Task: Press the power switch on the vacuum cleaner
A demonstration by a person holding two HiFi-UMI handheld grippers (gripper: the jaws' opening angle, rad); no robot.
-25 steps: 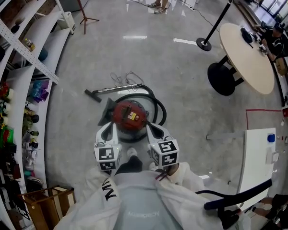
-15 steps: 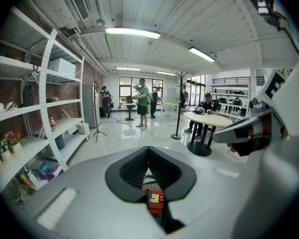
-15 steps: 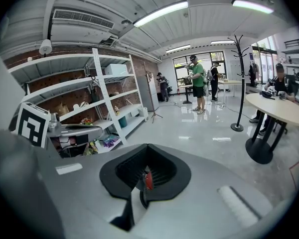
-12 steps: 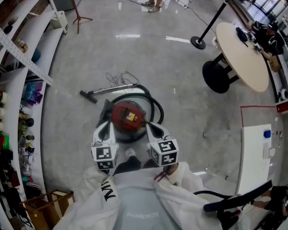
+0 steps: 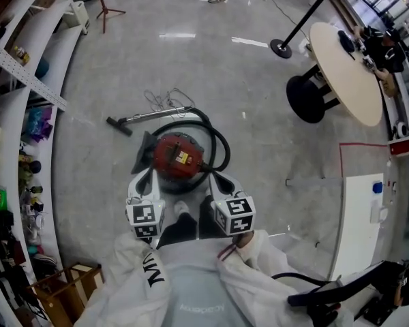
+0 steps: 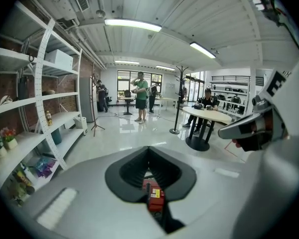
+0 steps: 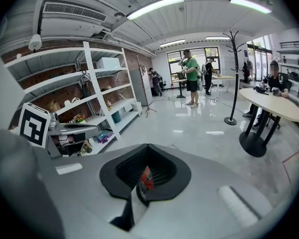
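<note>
Just left of the vacuum (image 5: 180, 157), which sits on the floor, the left gripper (image 5: 146, 178) has its jaws together and empty, the right gripper (image 5: 218, 179) likewise just right, equally near; the switch, probably on top, is too small to see, and the hose (image 5: 223, 148) behind blocks nothing.

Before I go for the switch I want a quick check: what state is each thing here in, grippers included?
Left gripper: shut, empty.
Right gripper: shut, empty.
Vacuum cleaner: standing on the floor, neither gripper touching it.
Hose: looped round the vacuum cleaner's body.
Wand: lying flat on the floor.
Cord: loose tangle by the wand.
Power switch: too small to tell on or off.
</note>
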